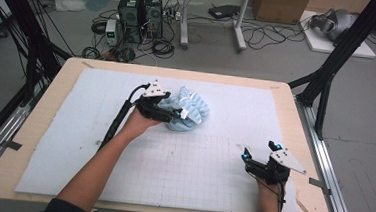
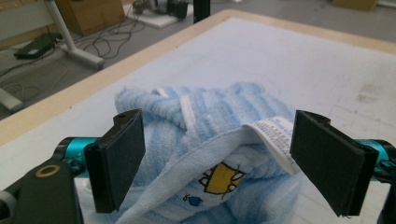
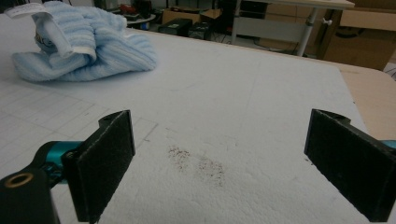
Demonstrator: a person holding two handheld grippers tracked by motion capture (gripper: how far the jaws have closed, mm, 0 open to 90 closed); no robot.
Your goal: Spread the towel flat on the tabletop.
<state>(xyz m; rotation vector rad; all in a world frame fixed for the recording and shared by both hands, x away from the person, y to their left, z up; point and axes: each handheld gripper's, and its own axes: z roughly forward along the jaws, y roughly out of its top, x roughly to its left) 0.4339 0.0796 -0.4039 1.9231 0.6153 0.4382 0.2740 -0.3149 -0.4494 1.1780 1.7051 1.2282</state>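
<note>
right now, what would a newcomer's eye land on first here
The crumpled light blue towel sits at the middle far part of the white grid mat, with the left gripper open around its near edge. The right gripper hovers open over bare mat at the near right.

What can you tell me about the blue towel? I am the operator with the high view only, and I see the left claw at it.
Observer: The left claw is open, its pads either side of the crumpled blue towel.
Operator: Any markings on the cloth?
Observer: Yes, a white care label and a small yellow cartoon print face the left claw.
Operator: And the right claw?
Observer: The right claw is open over the white mat, above a faint reddish stain.
</note>
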